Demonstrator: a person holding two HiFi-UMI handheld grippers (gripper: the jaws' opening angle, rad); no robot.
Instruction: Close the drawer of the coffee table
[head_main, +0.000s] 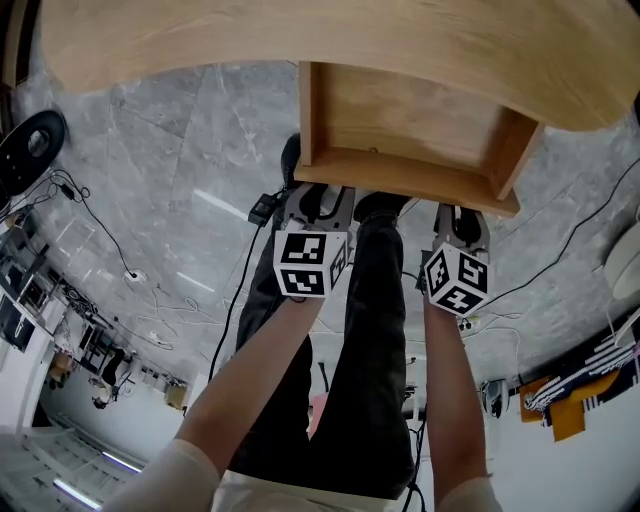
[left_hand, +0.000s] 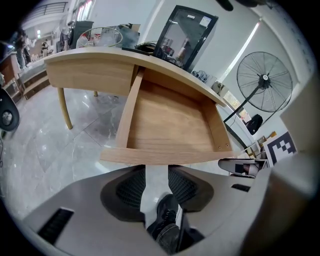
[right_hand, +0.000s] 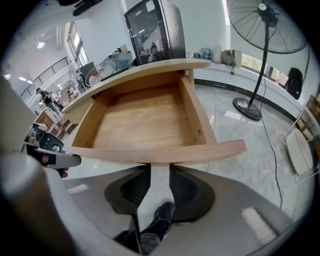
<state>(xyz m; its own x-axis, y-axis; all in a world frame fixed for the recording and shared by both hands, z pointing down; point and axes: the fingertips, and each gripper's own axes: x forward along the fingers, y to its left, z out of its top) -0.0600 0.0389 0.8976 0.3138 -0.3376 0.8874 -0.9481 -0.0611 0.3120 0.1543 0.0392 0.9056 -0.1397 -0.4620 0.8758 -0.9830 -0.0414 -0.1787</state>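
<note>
The coffee table's wooden drawer (head_main: 400, 120) stands pulled out and empty under the curved tabletop (head_main: 300, 35). Its front panel (head_main: 400, 182) faces me. My left gripper (head_main: 318, 192) points steeply down at the left part of that panel; in the left gripper view its jaws (left_hand: 156, 170) are open, with only floor and a shoe showing in the gap and the tips at the panel's lower edge (left_hand: 165, 156). My right gripper (head_main: 458, 212) sits likewise at the panel's right part, open (right_hand: 160, 169) just under the drawer front (right_hand: 160, 152). Whether either touches the wood I cannot tell.
The person's dark-trousered legs and shoes (head_main: 375, 300) stand between the grippers. Cables (head_main: 110, 235) trail over the grey marble floor at left. A standing fan (right_hand: 255, 60) is to the right of the table. A black-framed box (left_hand: 182, 37) sits on the tabletop.
</note>
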